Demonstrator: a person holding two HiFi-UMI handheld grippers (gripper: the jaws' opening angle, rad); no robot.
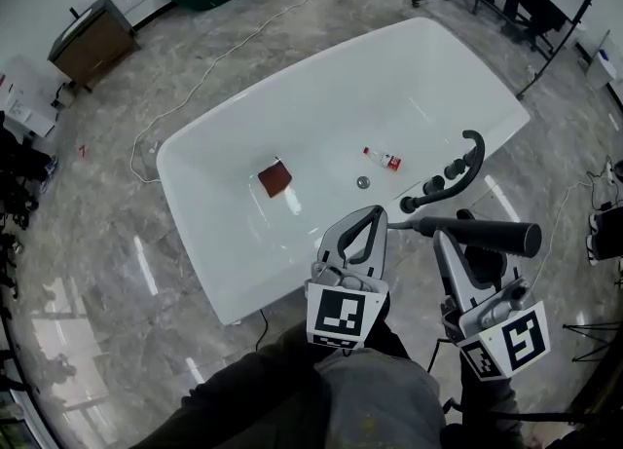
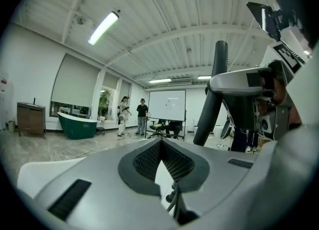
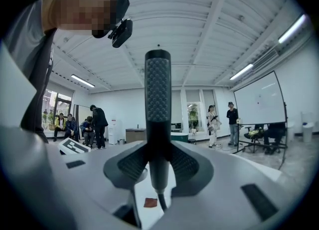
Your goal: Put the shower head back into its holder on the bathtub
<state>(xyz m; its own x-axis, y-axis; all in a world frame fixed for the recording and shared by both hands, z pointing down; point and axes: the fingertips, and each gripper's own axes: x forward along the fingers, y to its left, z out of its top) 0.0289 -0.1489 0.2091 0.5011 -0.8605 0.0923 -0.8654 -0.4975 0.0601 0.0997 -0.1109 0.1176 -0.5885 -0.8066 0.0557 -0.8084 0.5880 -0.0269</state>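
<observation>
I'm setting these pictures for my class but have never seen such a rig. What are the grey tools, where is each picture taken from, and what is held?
There is no robot: a person holds a two-jaw gripper in each hand. The head view looks down from a camera on the person's head at a white bathtub. The two gripper views come from cameras riding on the grippers, looking along their jaws. The right gripper is shut on the black shower head. The left gripper has its jaws together. In the tub lie a small bottle and a red-brown square; black taps stand on its rim.
</observation>
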